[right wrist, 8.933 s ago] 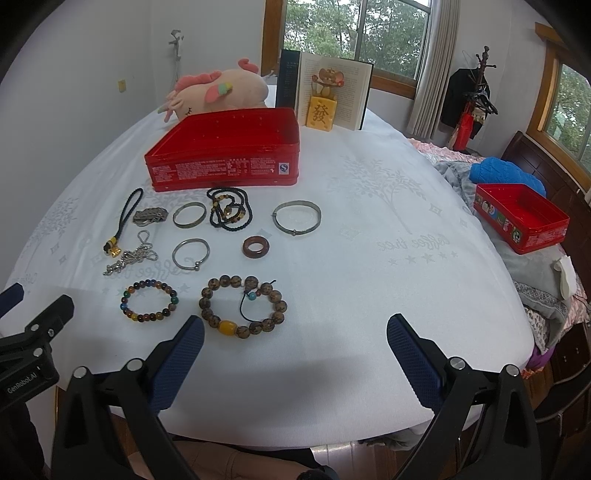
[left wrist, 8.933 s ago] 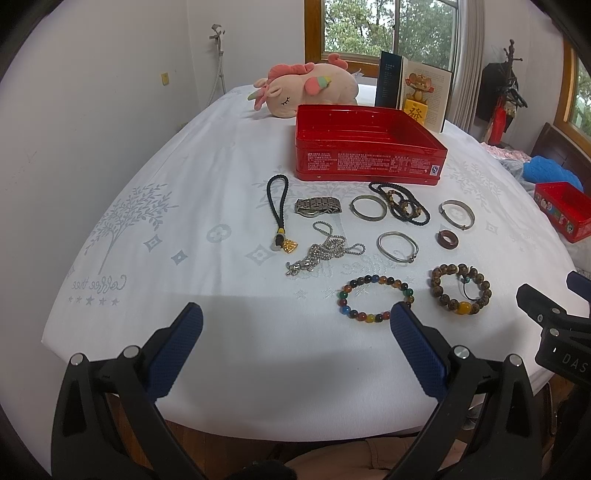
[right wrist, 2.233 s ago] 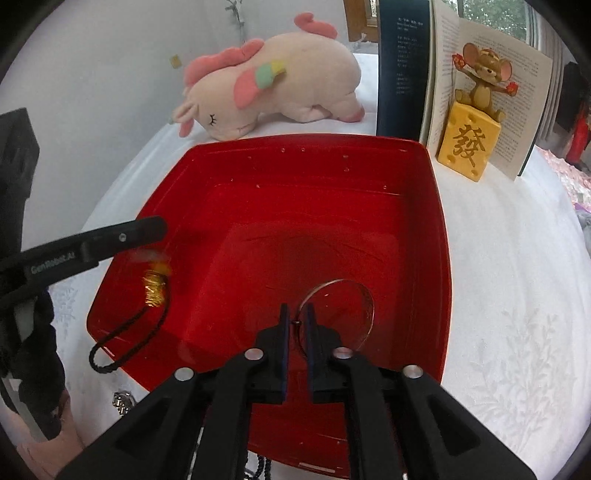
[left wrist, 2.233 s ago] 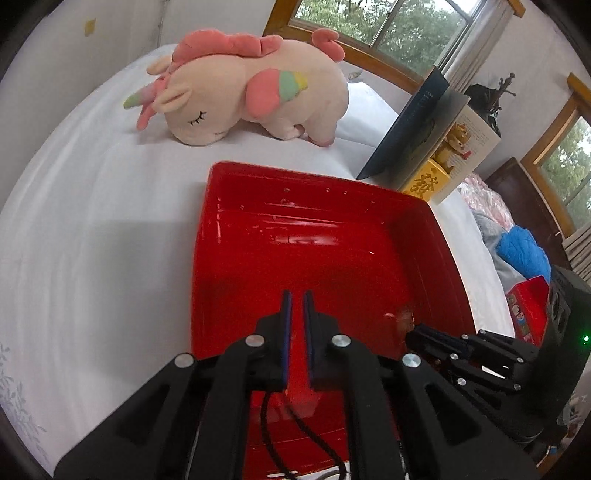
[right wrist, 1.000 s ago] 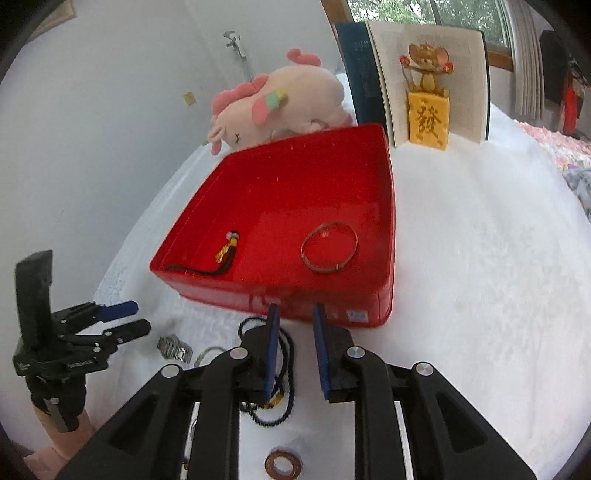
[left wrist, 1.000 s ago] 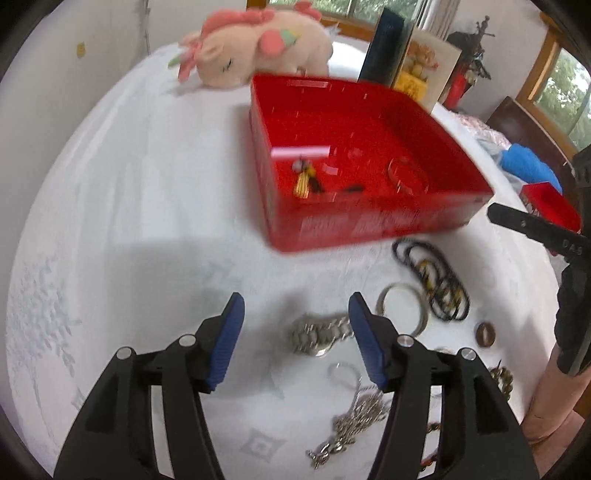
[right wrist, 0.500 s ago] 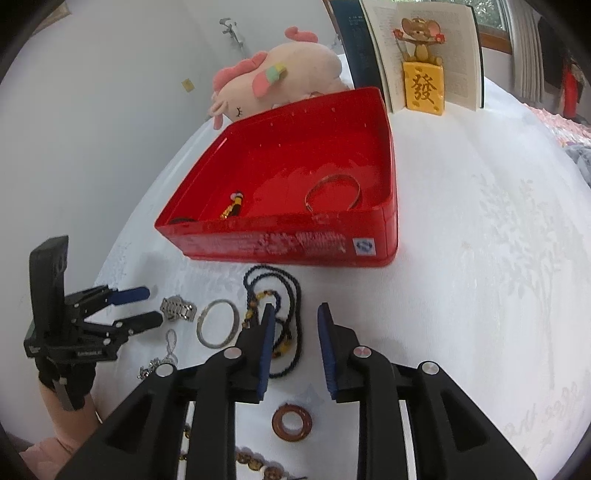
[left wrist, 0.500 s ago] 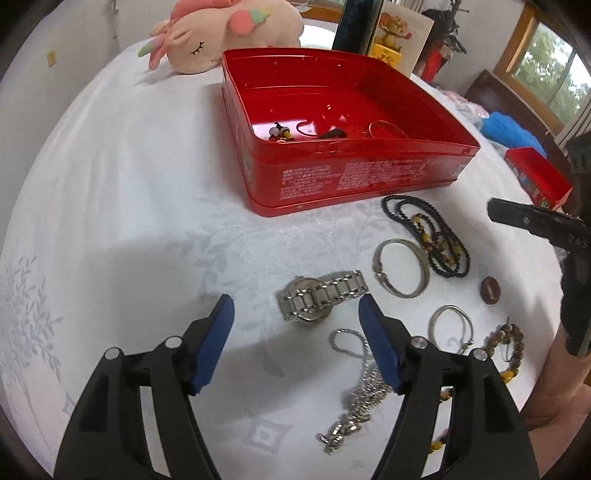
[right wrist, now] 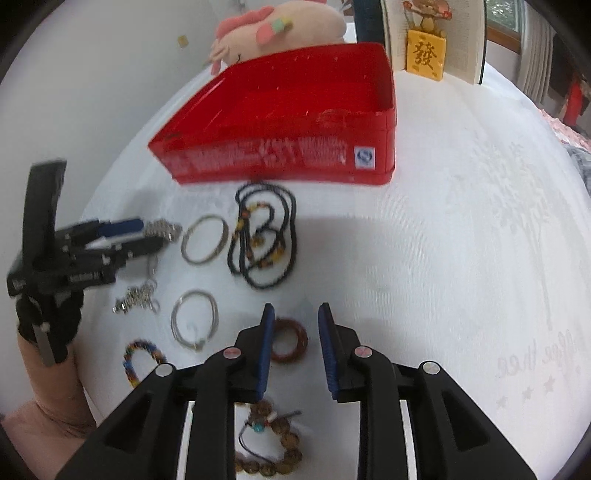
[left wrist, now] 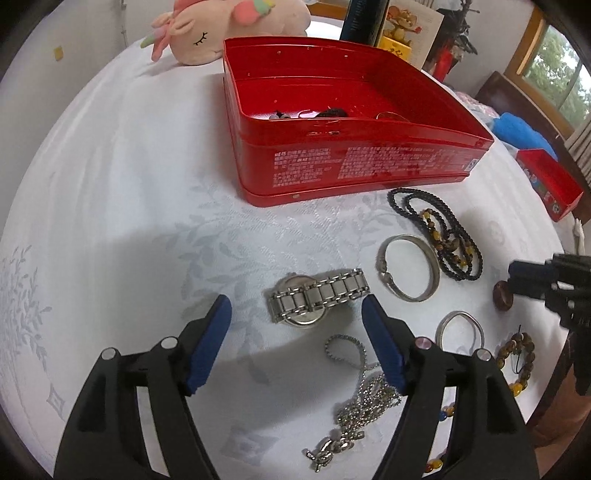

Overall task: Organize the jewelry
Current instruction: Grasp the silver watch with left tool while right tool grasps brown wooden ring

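Note:
A red tin (left wrist: pixel 354 147) (right wrist: pixel 288 125) sits on the white cloth with a black cord charm and a thin bangle inside. My left gripper (left wrist: pixel 297 314) is open, its fingertips flanking a silver watch (left wrist: pixel 317 299) just ahead. My right gripper (right wrist: pixel 295 321) is partly open and empty, low over a brown ring (right wrist: pixel 290 339) that lies between its fingers. Loose on the cloth are a black bead necklace (right wrist: pixel 266 240), a silver cuff (left wrist: pixel 408 273), a thin bangle (right wrist: pixel 194 319), a silver chain (left wrist: pixel 354 395) and a wooden bead bracelet (right wrist: pixel 269 443).
A pink plush unicorn (left wrist: pixel 229 26) and an open book with a yellow mouse figure (right wrist: pixel 424 55) stand behind the tin. A smaller red box (left wrist: pixel 550 184) sits off the table's right side. A coloured bead bracelet (right wrist: pixel 142 358) lies near the front edge.
Both grippers came down and closer to the loose jewelry. The left one now brackets the watch, the right one opened wider around the brown ring.

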